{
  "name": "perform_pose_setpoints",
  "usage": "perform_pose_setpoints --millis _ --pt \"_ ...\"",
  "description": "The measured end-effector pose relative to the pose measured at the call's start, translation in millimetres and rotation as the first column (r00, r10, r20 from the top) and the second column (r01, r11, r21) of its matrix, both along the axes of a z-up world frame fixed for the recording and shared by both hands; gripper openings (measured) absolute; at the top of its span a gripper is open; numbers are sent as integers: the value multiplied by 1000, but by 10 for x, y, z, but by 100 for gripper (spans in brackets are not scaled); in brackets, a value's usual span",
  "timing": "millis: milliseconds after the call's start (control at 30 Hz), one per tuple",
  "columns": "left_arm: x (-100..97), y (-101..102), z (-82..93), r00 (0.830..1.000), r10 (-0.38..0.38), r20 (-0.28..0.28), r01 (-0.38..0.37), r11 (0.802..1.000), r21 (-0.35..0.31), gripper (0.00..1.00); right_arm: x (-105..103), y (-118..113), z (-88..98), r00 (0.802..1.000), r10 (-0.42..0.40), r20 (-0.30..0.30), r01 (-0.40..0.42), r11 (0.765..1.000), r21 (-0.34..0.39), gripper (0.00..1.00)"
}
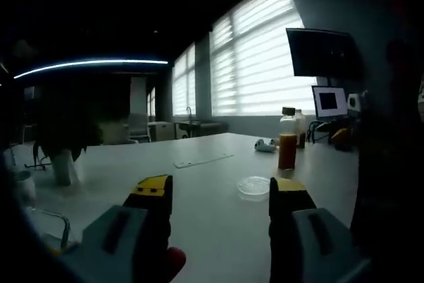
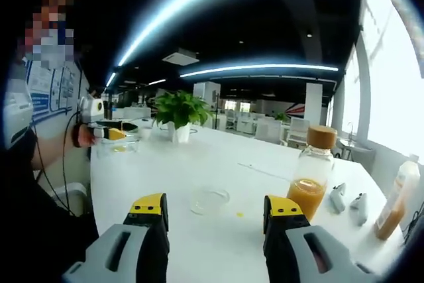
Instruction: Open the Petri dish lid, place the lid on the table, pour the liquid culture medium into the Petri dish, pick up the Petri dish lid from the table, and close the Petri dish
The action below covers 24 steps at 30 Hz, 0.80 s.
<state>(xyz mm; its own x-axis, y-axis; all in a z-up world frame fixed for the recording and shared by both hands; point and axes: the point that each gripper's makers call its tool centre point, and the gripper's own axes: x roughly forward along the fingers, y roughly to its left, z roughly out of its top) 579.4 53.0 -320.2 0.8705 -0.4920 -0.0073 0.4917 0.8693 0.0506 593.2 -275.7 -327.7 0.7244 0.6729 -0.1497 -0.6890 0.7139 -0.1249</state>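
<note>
A clear Petri dish (image 1: pixel 254 187) with its lid on lies on the white table (image 1: pixel 199 190), just left of my left gripper's right jaw. Behind it stands a glass bottle (image 1: pixel 287 138) of orange liquid with a dark cap. My left gripper (image 1: pixel 220 193) is open, jaws wide apart, nothing between them. In the right gripper view the same dish (image 2: pixel 210 200) sits between the jaws, farther out on the table. The bottle (image 2: pixel 311 181), corked and partly filled with orange liquid, stands to the right. My right gripper (image 2: pixel 215 207) is open and holds nothing.
A potted plant (image 2: pixel 180 112) stands at the far end of the table (image 2: pixel 165 170). Small white items (image 2: pixel 348 200) and a second orange-filled bottle (image 2: pixel 394 207) lie at the right. A person (image 2: pixel 26 130) holding a device stands at the left. A monitor (image 1: pixel 329 101) sits behind the bottle.
</note>
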Motion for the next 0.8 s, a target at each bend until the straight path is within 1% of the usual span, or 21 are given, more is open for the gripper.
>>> perform_pose_setpoints --millis 133,300,333,367,433,567,667,800 --pt "161 -73 2 999 -25 -22 25 1000 -5 50 128 4 -13 999 1 -36 -1 1000 15 52" --pt "367 -69 -7 1000 -23 -12 23 1000 13 52 238 48 63 999 8 -33 -7 999 33 52" --pt "420 -75 -32 1000 -28 -11 29 999 18 52 273 69 88 1000 10 -29 -9 999 39 52" --pt "464 -92 -68 999 -40 -23 40 999 8 53 295 92 94 999 14 -30 -13 999 43 52" --pt "521 -125 -127 998 -51 -41 51 999 -1 54 348 145 86 999 22 -34 -20 999 47 52" --pt "600 -187 -199 996 -69 -57 71 997 17 54 453 174 36 999 22 -39 -21 1000 21 52" --pt "643 -200 -226 996 -70 -60 71 997 16 54 519 181 5 998 22 -53 -20 999 36 52" --pt "718 -180 -264 997 -55 -58 57 998 26 54 580 191 -27 998 20 -58 -17 999 51 52"
